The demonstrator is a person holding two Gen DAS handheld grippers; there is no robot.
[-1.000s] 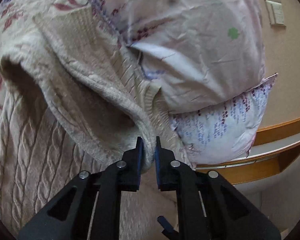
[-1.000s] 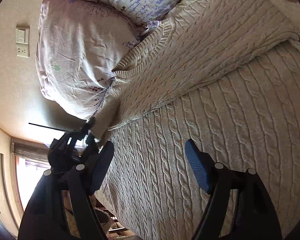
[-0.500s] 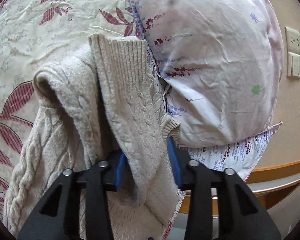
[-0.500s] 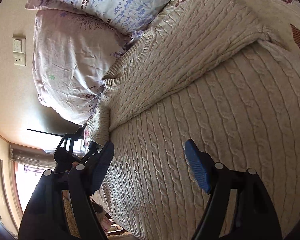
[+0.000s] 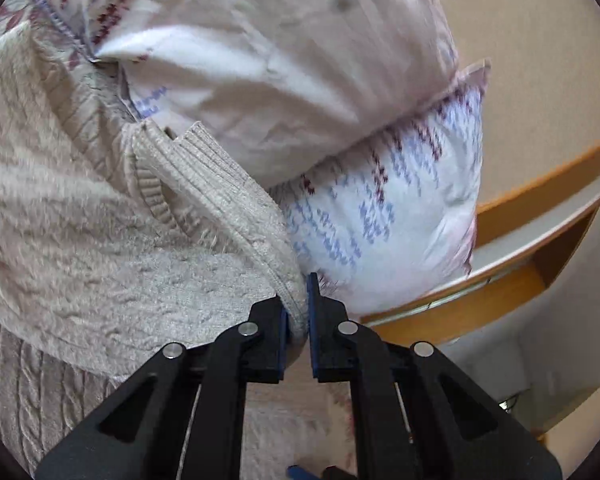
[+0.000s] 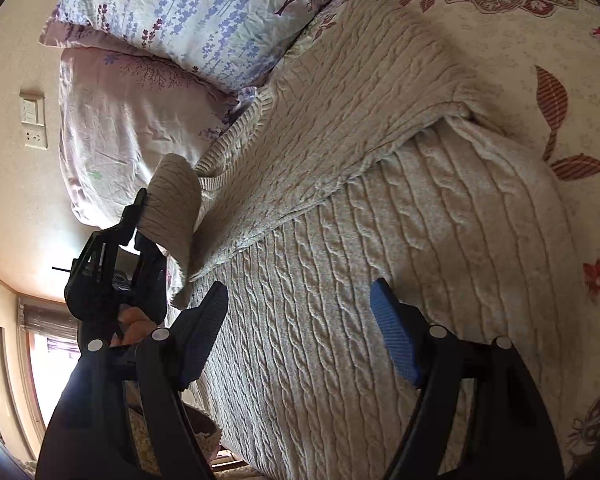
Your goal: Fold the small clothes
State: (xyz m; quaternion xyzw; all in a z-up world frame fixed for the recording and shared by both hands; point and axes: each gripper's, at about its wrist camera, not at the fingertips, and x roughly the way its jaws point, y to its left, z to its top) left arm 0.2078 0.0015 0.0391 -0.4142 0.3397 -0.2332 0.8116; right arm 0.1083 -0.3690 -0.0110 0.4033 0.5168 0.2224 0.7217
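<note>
A cream cable-knit sweater lies on the floral bedspread, one sleeve folded across its body. My left gripper is shut on the sweater's ribbed cuff and holds it lifted by the pillows; it also shows in the right wrist view with the cuff. My right gripper is open and empty, hovering just above the sweater's body.
Two floral pillows are stacked against the wall at the head of the bed. A wooden headboard ledge runs behind them. A wall socket is beside the pillows. A window is at the left.
My left gripper, open around the cuff half a second ago, has closed on it and pulled it up toward the pillows. My right gripper stays open over the sweater.
</note>
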